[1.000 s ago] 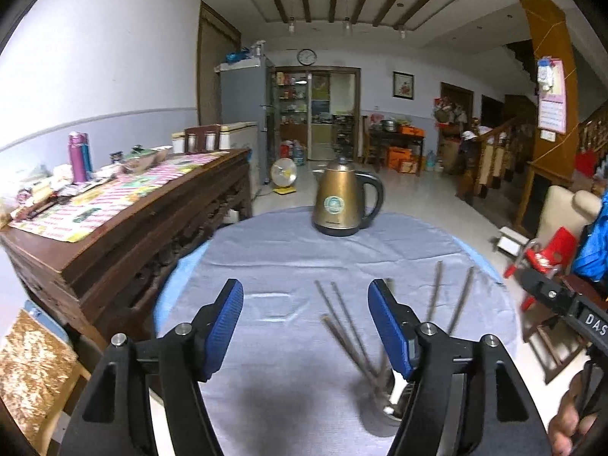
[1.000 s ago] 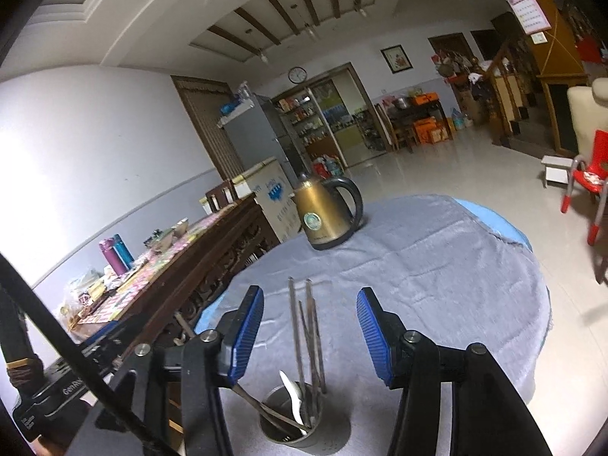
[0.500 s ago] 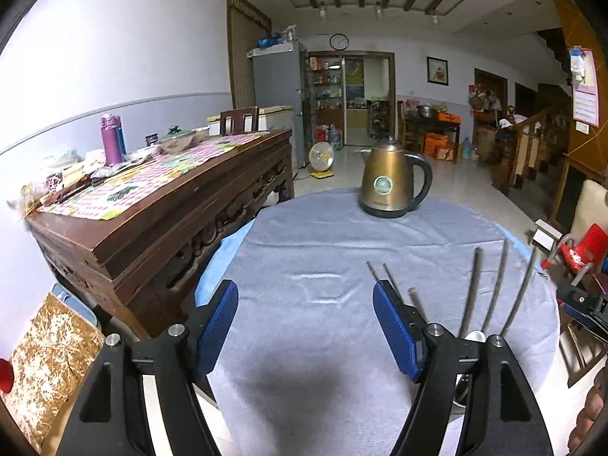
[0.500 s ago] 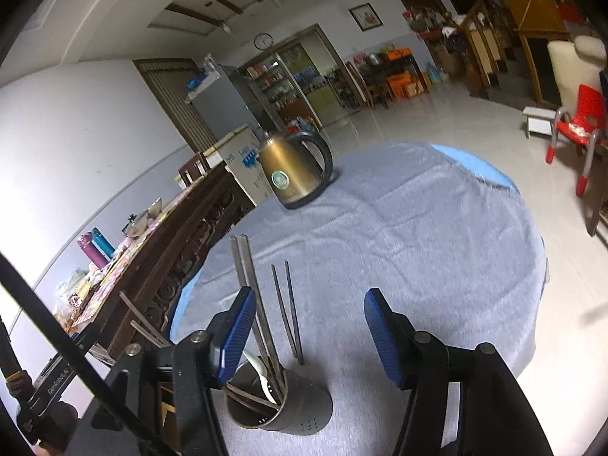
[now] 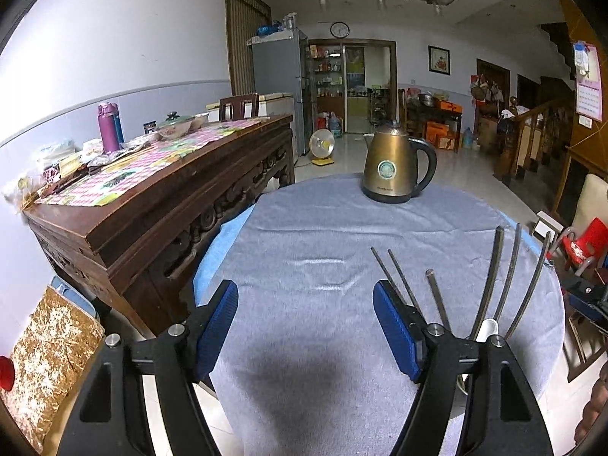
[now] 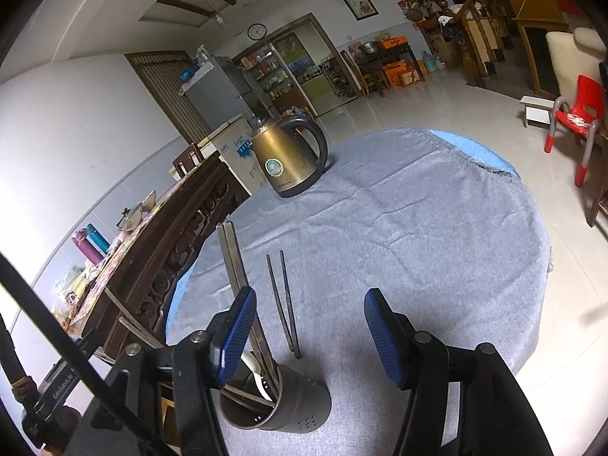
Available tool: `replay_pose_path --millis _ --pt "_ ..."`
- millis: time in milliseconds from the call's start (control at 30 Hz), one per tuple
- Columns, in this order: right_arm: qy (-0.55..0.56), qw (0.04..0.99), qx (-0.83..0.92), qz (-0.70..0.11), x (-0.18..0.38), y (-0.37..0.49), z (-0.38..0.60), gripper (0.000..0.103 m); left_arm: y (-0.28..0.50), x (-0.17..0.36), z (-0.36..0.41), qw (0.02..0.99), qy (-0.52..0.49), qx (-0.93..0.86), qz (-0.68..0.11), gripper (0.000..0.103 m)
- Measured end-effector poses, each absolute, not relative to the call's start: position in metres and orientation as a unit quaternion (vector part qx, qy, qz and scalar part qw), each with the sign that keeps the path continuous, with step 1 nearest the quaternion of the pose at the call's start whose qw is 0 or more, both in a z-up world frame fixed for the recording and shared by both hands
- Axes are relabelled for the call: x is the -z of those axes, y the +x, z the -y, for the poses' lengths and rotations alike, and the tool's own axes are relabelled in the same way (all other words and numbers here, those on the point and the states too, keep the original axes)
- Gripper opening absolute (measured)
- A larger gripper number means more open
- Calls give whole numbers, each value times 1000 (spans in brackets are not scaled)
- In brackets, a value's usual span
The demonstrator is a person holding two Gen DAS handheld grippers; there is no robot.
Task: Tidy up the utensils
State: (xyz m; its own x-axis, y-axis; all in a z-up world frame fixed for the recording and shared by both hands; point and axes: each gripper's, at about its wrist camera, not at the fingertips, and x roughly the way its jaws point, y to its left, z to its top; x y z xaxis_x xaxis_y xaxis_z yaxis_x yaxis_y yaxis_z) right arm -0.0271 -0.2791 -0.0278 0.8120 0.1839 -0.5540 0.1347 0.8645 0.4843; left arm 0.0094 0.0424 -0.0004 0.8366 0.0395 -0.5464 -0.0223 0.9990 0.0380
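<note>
A perforated metal utensil holder (image 6: pixel 288 402) stands on the grey-clothed round table (image 6: pixel 418 228), near its front edge. It holds several long metal chopsticks (image 6: pixel 233 266) and a white spoon (image 6: pixel 252 364). My right gripper (image 6: pixel 309 338) is open and empty just above and right of the holder, whose rim is partly behind the left finger. In the left wrist view my left gripper (image 5: pixel 306 326) is open over bare cloth (image 5: pixel 323 235). There the chopsticks (image 5: pixel 497 273) and the spoon (image 5: pixel 488 328) rise behind its right finger, which hides the holder.
A bronze electric kettle (image 5: pixel 395 167) stands at the table's far side. A carved dark wooden sideboard (image 5: pixel 152 205) with bottles and dishes runs close along the table's left. A red child's chair (image 6: pixel 577 114) stands on the tiled floor to the right.
Both grippers have sunk toward the table. The left view swung left, so the utensils now sit behind its right finger. In the right view the holder moved to the lower left.
</note>
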Motion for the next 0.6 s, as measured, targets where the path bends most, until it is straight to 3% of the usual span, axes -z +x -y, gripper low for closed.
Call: replay_pose_path --millis 600 --pt "259 908 23 -328 48 2 298 62 54 44 -72 940 -13 -38 -339 74"
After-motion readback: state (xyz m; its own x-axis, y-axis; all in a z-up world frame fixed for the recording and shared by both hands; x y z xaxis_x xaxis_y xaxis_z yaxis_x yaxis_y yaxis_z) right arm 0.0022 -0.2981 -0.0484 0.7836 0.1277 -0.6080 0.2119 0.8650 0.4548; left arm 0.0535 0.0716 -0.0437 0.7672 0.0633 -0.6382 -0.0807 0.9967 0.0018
